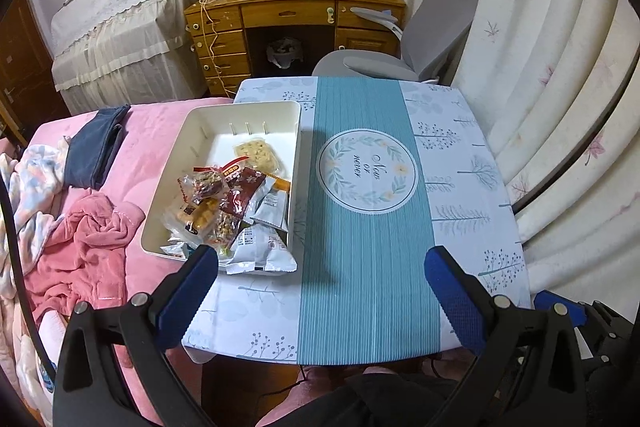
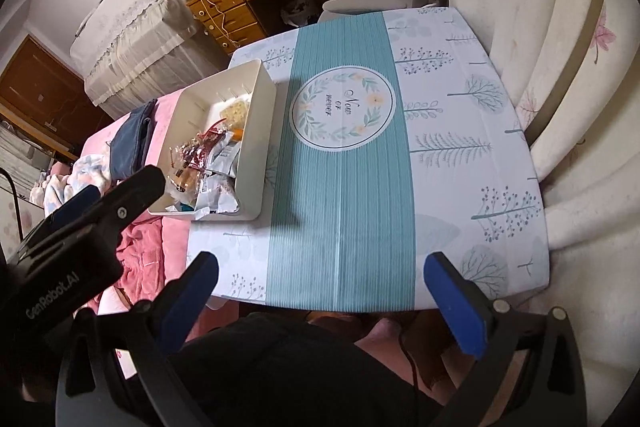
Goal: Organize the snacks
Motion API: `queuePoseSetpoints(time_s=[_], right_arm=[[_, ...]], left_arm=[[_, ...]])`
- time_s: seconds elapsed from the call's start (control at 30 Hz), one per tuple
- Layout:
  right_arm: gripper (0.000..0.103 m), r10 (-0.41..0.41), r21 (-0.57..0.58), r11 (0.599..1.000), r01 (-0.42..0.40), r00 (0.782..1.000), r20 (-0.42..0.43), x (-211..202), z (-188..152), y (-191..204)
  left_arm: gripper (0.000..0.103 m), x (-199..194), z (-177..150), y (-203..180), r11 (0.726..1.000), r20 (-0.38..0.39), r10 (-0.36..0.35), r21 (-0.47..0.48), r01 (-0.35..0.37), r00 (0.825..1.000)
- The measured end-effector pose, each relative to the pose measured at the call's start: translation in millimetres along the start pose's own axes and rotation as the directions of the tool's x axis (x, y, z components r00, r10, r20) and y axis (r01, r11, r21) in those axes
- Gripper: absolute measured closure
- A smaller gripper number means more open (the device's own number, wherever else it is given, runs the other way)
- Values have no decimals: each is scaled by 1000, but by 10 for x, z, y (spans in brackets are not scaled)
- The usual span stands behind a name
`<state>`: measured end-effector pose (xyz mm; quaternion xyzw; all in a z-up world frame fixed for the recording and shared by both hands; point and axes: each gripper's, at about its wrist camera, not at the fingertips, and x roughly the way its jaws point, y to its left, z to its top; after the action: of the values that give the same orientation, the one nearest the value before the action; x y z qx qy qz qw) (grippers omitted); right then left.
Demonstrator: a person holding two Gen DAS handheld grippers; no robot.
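1. Snacks (image 1: pixel 236 211): a loose pile of crinkly foil and clear packets, left of centre in the left wrist view, inside a white bin (image 1: pixel 294 163). Probably light, slippery and crushable; best pinched at a sealed edge.
2. Bin sits on the table's (image 1: pixel 460 187) left edge; nothing else lies on the cloth.
3. Left gripper (image 1: pixel 320 267): jaws wide, empty.
4. Right gripper (image 2: pixel 320 269): jaws wide, empty.
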<state>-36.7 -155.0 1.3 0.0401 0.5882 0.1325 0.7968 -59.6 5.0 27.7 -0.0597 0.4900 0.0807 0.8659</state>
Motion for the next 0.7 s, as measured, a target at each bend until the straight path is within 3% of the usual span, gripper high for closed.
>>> queuePoseSetpoints(time_s=[0.7], right_arm=[[0,-32,5,999,33,999,-38,59,-36,53]], left_arm=[[0,181,-55,82,999,-74,-53,-18,51,996]])
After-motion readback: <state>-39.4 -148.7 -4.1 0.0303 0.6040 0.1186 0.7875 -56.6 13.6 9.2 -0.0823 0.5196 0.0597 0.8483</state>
